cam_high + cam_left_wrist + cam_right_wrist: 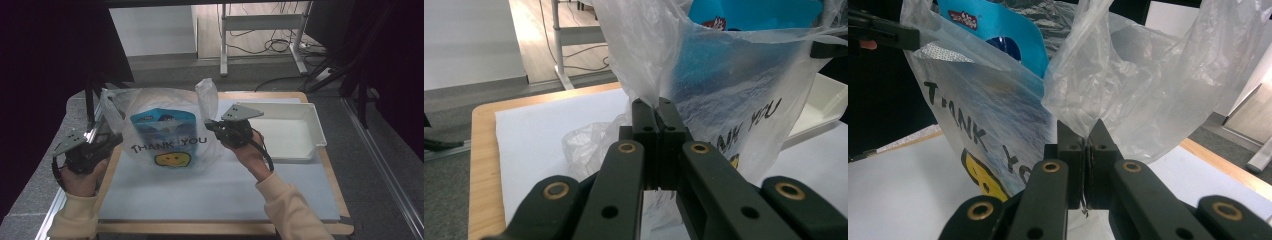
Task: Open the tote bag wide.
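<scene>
- My left claw is pinched tight on the left handle of the bag; in the left gripper view the jaws meet with only thin film between them.
- My right claw is likewise clamped on the right handle, whose loose end stands up above it in the high view.
- The bag sits between my claws, near the far left of the table, its bottom seemingly resting on the white sheet; I cannot tell how much weight the sheet takes.
- Inside, a blue pouch stands upright, its top showing above the bag's mouth.
- The film is thin and slick. I judge that a sharp pull apart could slide a handle out of a claw, and that side of the bag would drop.
- The jaws grip a small bunch of plastic. A hard tug might stretch or tear it right at the pinch.
- If I lift one side higher than the other, the pouch may tip towards the low side and spill out of the mouth, since it stands tall.
- The white tray lies just beside my right hand, at the far right of the table. A wide swing that way could knock it.
- Letting the handles go slack would probably close the mouth over the pouch.
</scene>
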`<state>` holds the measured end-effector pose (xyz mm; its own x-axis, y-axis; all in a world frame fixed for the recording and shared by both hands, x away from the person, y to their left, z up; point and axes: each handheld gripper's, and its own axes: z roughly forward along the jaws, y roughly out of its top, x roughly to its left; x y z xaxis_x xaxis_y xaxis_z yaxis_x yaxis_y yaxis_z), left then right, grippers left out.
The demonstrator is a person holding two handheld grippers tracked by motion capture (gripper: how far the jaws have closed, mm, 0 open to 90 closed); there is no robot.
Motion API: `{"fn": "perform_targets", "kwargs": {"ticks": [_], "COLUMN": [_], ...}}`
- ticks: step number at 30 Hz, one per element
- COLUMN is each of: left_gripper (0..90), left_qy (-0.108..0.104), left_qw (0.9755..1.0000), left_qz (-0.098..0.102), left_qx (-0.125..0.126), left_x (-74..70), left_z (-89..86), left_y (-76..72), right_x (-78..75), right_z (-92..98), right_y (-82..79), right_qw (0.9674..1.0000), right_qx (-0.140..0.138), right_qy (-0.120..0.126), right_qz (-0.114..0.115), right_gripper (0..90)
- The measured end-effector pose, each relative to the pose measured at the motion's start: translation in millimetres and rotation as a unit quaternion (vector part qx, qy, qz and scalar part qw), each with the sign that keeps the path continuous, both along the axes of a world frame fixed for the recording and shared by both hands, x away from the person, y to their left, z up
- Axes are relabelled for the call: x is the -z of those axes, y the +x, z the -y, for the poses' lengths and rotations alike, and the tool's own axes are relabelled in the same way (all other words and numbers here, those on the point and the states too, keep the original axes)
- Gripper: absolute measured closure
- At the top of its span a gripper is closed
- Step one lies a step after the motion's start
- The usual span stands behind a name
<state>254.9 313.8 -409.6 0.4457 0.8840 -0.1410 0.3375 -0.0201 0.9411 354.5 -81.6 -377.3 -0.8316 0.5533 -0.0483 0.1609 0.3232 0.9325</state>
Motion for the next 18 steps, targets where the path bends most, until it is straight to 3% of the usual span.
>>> {"fn": "perform_targets", "kwargs": {"ticks": [18], "left_gripper": [90.0], "left_qy": [0.009], "left_qw": [0.9998], "left_qz": [-0.018], "left_qx": [-0.002], "left_x": [11.3], "left_z": [0.0], "left_y": [-2.6], "right_x": [16.0], "right_z": [-0.6], "right_y": [-1.2], "right_qw": [0.9999], "right_qx": [0.001], "right_qy": [0.005], "right_qz": [-0.012], "right_gripper": [87.0]}}
